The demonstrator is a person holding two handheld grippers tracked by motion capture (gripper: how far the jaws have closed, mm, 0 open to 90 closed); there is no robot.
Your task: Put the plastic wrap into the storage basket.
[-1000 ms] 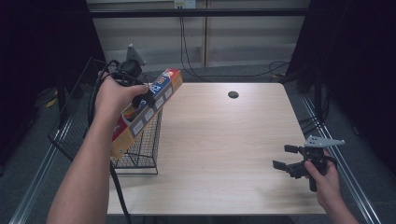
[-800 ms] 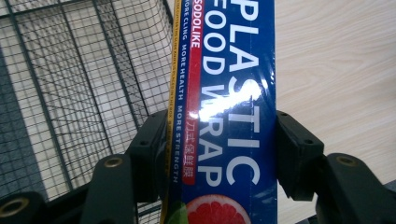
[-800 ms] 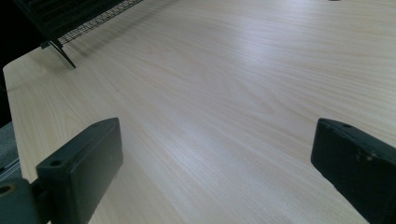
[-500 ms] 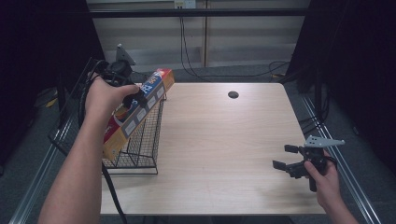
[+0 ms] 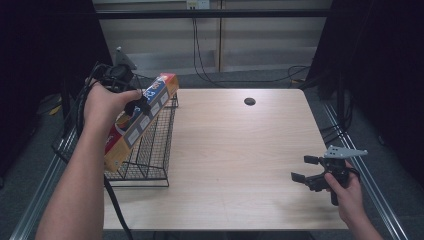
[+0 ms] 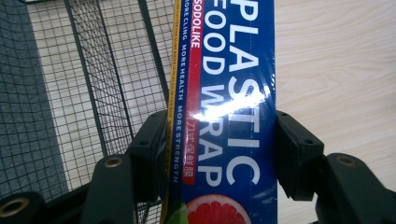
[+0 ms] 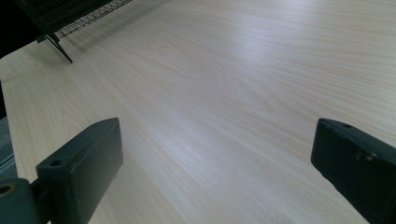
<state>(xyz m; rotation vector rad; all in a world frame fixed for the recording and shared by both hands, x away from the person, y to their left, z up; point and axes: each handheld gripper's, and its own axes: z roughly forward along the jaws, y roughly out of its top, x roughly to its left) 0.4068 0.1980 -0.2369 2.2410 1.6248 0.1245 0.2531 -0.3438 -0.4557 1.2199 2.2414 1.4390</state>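
Blue and glossy, the plastic wrap box (image 6: 233, 116) sits clamped across its width between the jaws of the left tool (image 6: 222, 140), both pads pressing its long sides. In the high view the same box (image 5: 145, 115) hangs tilted above the wire basket (image 5: 150, 150) at the left edge of the table (image 5: 240, 150), its far end raised and its near end dipping toward the basket's open top. That slant looks chosen: a long carton goes into a narrow mesh basket more easily end first than flat, and a grip near its middle keeps it balanced while it is angled down. I judge the work in hand to be setting the box into the basket, with the lowering not yet done.

White capitals reading PLASTIC FOOD WRAP run along the blue face, a red strip with small lettering beside them, a thin yellow edge, and a pink grapefruit slice printed at the near end. From above, the carton's side panels show orange-yellow with white label blocks. A bright glare crosses the lettering, so the surface is film-smooth and could slip if the grip eased.

Over at the near right of the table, the right tool (image 5: 312, 170) hovers low with its jaws spread wide and nothing between them, bare wood beyond (image 7: 210, 116); it seems parked out of the way.
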